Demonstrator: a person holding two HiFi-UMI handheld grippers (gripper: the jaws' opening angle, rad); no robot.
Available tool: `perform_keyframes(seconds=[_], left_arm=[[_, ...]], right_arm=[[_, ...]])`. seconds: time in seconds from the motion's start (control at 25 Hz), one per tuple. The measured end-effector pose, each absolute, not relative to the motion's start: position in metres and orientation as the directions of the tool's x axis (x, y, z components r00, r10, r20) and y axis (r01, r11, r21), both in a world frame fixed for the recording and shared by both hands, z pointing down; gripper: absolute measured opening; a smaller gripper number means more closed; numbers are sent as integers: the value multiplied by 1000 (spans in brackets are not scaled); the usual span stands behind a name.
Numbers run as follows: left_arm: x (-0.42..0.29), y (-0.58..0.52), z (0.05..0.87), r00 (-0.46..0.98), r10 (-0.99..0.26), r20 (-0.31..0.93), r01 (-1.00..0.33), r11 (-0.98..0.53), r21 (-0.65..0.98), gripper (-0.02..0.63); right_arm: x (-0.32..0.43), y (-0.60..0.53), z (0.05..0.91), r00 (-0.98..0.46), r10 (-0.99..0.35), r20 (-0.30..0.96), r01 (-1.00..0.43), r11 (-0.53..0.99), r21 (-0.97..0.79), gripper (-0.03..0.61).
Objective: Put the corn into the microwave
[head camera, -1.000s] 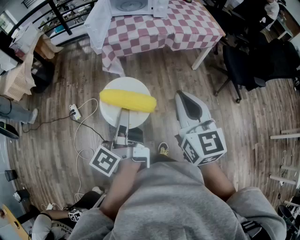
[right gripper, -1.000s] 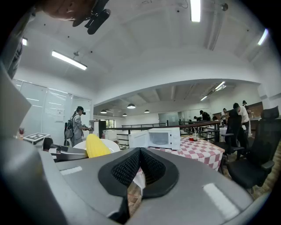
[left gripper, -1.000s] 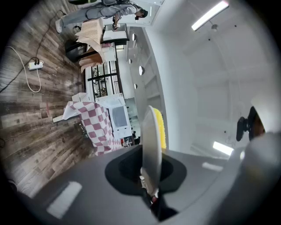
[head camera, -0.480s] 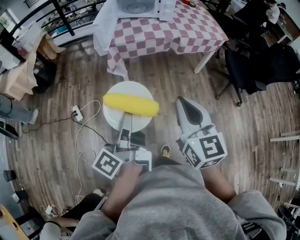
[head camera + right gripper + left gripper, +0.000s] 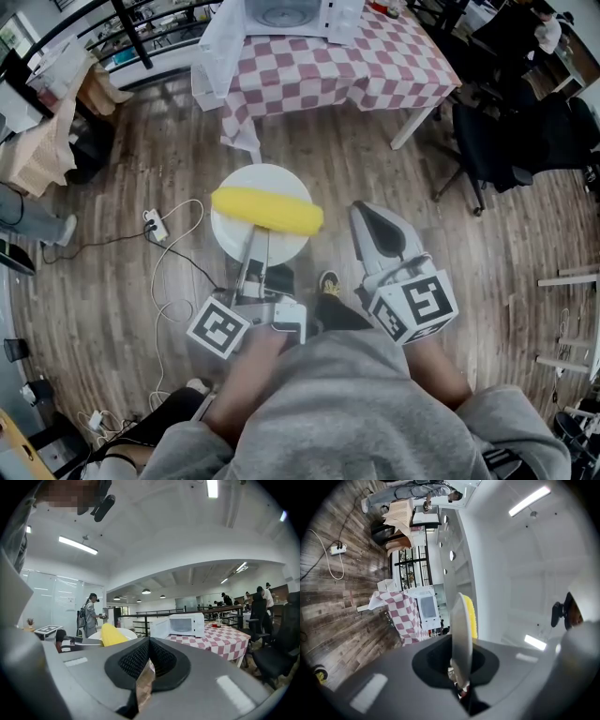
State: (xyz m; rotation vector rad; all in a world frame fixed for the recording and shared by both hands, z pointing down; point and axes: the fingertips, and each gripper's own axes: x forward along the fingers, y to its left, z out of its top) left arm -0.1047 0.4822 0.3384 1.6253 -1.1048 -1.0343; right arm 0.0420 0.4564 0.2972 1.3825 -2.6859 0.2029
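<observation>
Half done: my left gripper [image 5: 255,246] pinches the plate [image 5: 246,186] under the corn [image 5: 267,210], right gripper [image 5: 375,214] pressed together, microwave [image 5: 286,14] well apart.

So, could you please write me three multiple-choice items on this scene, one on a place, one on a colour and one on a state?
1. Where does the corn lie?
A. on the white plate
B. on the floor
C. on a chair

2. What colour is the tablecloth?
A. plain blue
B. red-and-white checks
C. green stripes

3. How does the microwave door stand?
A. shut
B. taken off
C. open

Answers:
1 A: the head view shows the cob lying across the plate.
2 B: the checks show in the head view and in the right gripper view.
3 C: the right gripper view shows the door swung aside and the inside of the oven in sight.
</observation>
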Motion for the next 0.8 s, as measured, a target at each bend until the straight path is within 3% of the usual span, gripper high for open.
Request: perform_keyframes(seconds=[0.8], left_arm=[[-93,366,344,234,-964,-124,-248,-183,951,12]], right_arm=[[50,324,307,-603,-785,143,-797,599,-71,-2]])
